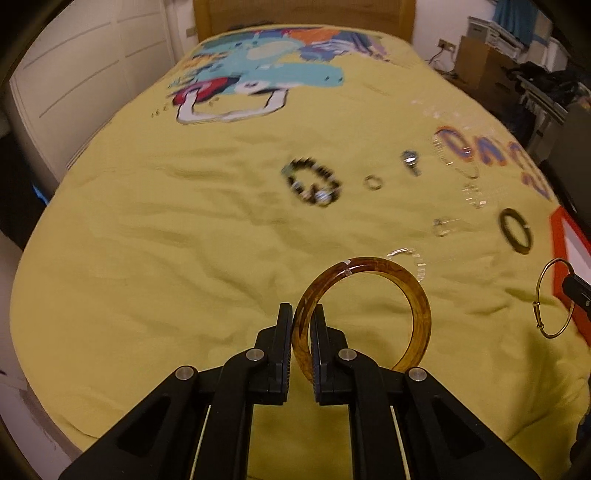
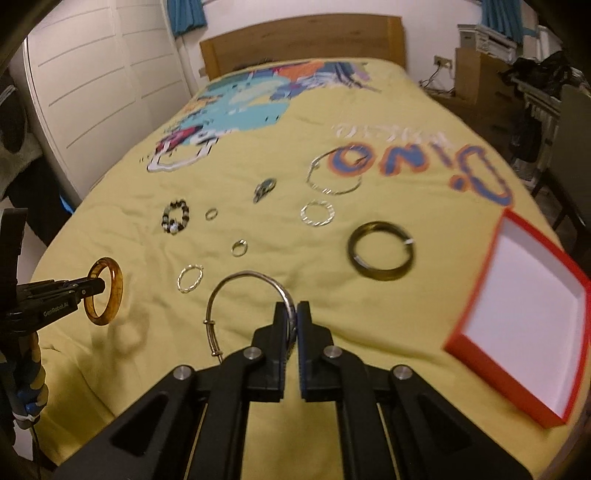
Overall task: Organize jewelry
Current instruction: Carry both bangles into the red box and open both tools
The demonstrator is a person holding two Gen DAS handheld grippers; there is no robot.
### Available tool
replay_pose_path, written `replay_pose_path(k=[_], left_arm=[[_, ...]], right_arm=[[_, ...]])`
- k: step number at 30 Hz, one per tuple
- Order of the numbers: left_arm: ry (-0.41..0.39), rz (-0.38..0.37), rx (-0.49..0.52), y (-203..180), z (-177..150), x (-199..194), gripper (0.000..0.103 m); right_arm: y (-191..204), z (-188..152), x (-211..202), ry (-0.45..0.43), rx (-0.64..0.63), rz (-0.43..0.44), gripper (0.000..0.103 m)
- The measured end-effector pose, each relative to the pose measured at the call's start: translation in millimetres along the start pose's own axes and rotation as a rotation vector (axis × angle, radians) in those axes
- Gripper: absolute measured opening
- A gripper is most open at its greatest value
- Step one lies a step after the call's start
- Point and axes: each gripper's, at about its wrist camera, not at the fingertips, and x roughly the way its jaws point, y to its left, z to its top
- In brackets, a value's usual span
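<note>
You are looking at a bed covered by a yellow bedspread [image 2: 332, 122] printed with a colourful cartoon and blue-and-orange lettering [image 2: 424, 166]. Behind it you see a wooden headboard [image 2: 303, 37], white panelled wardrobe doors [image 2: 103, 85] on the left, teal curtains [image 2: 184, 16] above, and cardboard boxes [image 2: 476, 74] among clutter on the right.

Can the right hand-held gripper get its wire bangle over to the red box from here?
Probably yes. The right hand-held gripper is shut on the wire bangle, and the red box lies open just to its right with only bare bedspread between them.
</note>
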Motion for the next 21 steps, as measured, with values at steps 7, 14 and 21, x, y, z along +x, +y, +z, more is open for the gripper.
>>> replay_pose_path(k=[7,14,21], left_arm=[[-0.038,-0.081,0.100,-68.2,11.6,-29.2,0.009],[-0.041,-0.195,0.242,-180.0,32.9,-35.2,0.009],[-0.011,-0.288,0.397,-302.0,48.3,-12.5,0.009]], right_arm=[[-49.1,-9.9,-51.6,-0.067,0.086,-0.062,0.004],[-139.3,-19.9,-91.3,-0.110,0.180,-0.181,0.004],[-224.6,-20.7,-87.6,-0.090,0.238,-0.266,0.004]])
